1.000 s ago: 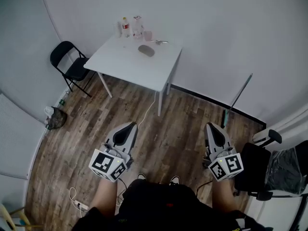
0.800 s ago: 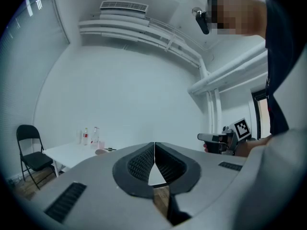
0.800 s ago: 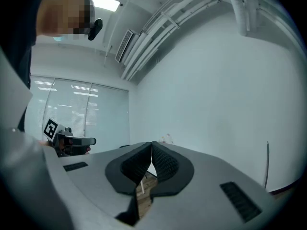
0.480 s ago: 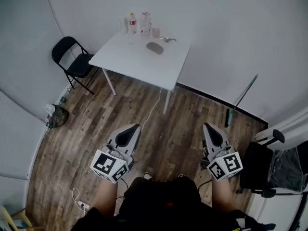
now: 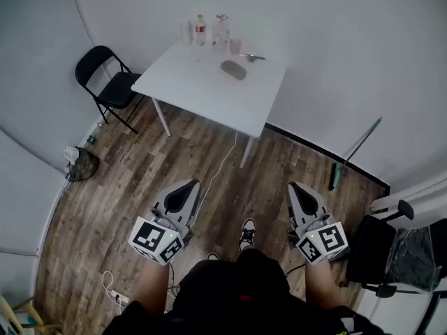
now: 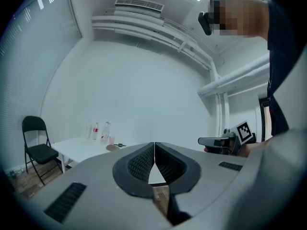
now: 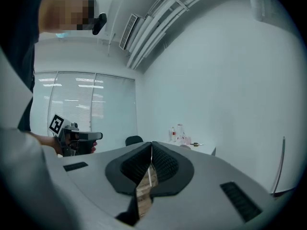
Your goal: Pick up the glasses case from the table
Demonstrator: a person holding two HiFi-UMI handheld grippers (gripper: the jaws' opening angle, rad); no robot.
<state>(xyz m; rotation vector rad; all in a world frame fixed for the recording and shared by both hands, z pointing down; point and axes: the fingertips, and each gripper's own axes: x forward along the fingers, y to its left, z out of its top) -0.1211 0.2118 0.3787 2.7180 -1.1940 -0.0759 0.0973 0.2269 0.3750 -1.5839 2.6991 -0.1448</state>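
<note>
The glasses case [image 5: 234,69] is a grey oval lying on the far half of the white table [image 5: 202,89], well ahead of both grippers. My left gripper [image 5: 187,185] and right gripper [image 5: 296,188] are held level over the wooden floor, pointing toward the table, far short of it. Both are shut with nothing between the jaws. The left gripper view shows its closed jaws [image 6: 154,145] with the case [image 6: 113,147] small in the distance. The right gripper view shows its jaws [image 7: 151,144] closed too.
Two bottles [image 5: 201,29], a pink cup [image 5: 235,45] and a small dark item [image 5: 251,57] stand behind the case. A black folding chair [image 5: 106,82] is left of the table. A white cable [image 5: 223,160] runs across the floor; a pole [image 5: 357,151] leans on the right wall beside a black chair [image 5: 374,253].
The table and case have slid lower and nearer in the head view as the person walks toward them. A shoe now shows between the grippers. Both grippers stay shut.
</note>
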